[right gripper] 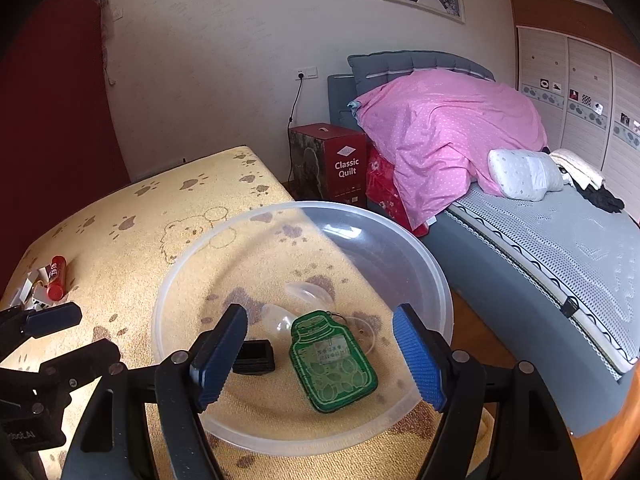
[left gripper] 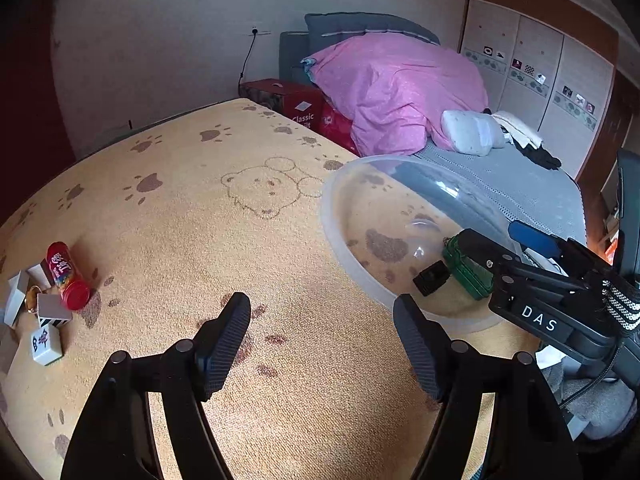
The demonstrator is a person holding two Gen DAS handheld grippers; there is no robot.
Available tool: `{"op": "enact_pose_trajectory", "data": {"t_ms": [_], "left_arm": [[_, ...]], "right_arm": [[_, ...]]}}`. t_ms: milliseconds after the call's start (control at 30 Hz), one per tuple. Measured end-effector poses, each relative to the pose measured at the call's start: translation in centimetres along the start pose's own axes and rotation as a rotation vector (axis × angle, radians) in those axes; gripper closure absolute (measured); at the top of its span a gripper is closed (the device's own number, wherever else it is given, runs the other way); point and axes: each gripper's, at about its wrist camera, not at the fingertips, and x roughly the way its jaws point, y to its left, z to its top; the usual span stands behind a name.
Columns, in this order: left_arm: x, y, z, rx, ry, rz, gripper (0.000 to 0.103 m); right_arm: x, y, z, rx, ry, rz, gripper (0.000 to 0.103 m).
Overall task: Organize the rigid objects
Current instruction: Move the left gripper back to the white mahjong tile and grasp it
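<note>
Over the yellow mat [left gripper: 240, 240], both your grippers hang open and empty. Swing the left gripper [left gripper: 322, 344] toward the red can [left gripper: 66, 276], approaching its side squarely, then carry it to the clear bowl [right gripper: 436, 280].

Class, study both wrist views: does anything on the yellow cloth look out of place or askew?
Yes. The red tube lies tipped on its side at the cloth's left edge among scattered white tiles, apart from the clear bowl that already holds the green bottle-shaped tag.
</note>
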Motion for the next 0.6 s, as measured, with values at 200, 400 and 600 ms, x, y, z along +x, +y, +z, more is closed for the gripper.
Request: {"op": "enact_pose_trajectory", "data": {"t_ms": [200, 400, 600], "left_arm": [[-0.4, 1.9, -0.5, -0.028, 0.005, 0.031, 0.028], [-1.1, 4.1, -1.3, -0.063, -0.001, 0.062, 0.028], [-1.8, 7.0, -2.2, -0.121, -0.005, 0.098, 0.028]], "right_arm": [[0.2, 1.7, 0.0, -0.027, 0.016, 0.014, 0.024], [0.4, 3.6, 0.0, -0.053, 0.034, 0.045, 0.024], [0.2, 5.7, 0.2, -0.079, 0.043, 0.091, 0.023]]}}
